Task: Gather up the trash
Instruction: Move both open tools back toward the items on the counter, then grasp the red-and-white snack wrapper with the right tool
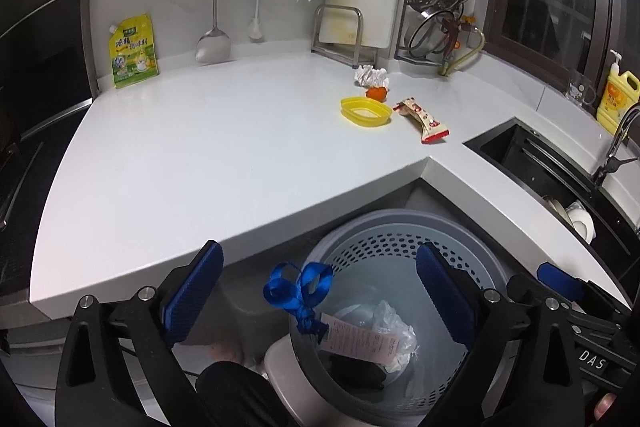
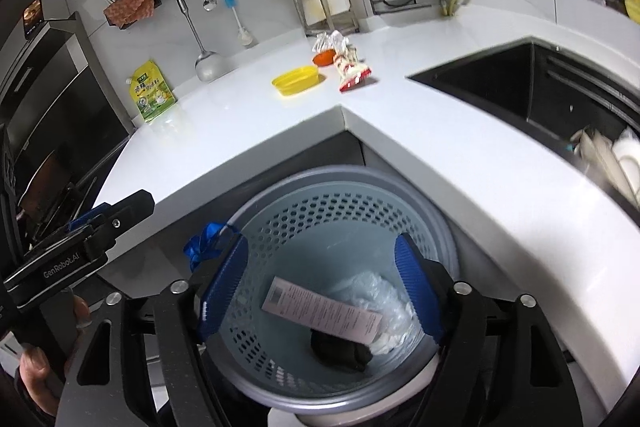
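The white table (image 1: 200, 147) is carrying what is left to collect, while the perforated bin (image 2: 340, 211) is sitting on the floor in the table's inside corner, handy for drops. Both tongs are hanging over its mouth, the left tongs (image 1: 320, 291) and right tongs (image 2: 324, 291) gaping wide and gripping nothing (a receipt (image 2: 324, 311) and crumpled plastic are lying inside already). Waiting far back by the wall: yellow lid (image 1: 366, 111), snack wrapper (image 1: 422, 123), crumpled paper (image 1: 371, 75), orange scrap (image 1: 377, 93).

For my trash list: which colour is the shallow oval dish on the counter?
Yellow; the dish shows best in the left wrist view.
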Demonstrator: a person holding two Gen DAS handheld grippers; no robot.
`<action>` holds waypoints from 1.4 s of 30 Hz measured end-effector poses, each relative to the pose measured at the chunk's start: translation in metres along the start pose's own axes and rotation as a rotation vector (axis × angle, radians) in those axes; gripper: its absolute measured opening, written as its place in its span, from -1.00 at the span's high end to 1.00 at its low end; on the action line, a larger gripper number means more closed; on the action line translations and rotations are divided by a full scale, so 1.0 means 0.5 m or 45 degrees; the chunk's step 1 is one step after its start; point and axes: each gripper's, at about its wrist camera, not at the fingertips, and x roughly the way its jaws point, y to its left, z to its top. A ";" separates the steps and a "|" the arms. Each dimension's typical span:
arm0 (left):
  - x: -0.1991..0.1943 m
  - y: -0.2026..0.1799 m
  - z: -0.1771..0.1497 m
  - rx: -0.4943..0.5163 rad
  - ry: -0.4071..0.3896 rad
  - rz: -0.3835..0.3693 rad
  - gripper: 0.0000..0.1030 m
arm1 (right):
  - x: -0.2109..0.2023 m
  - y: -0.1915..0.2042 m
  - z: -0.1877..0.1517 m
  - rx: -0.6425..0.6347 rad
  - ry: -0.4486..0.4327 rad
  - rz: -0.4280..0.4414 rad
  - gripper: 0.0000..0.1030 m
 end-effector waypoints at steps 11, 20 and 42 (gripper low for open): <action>0.067 0.004 0.097 0.020 -0.042 0.030 -0.88 | 0.050 -0.018 0.114 -0.056 -0.045 -0.057 -0.46; 0.152 0.002 0.201 0.005 -0.060 0.042 -0.88 | 0.144 -0.041 0.232 -0.054 -0.039 -0.095 -0.46; 0.359 -0.014 0.304 -0.035 0.133 0.058 -0.88 | 0.381 -0.047 0.383 -0.141 0.143 -0.167 -0.45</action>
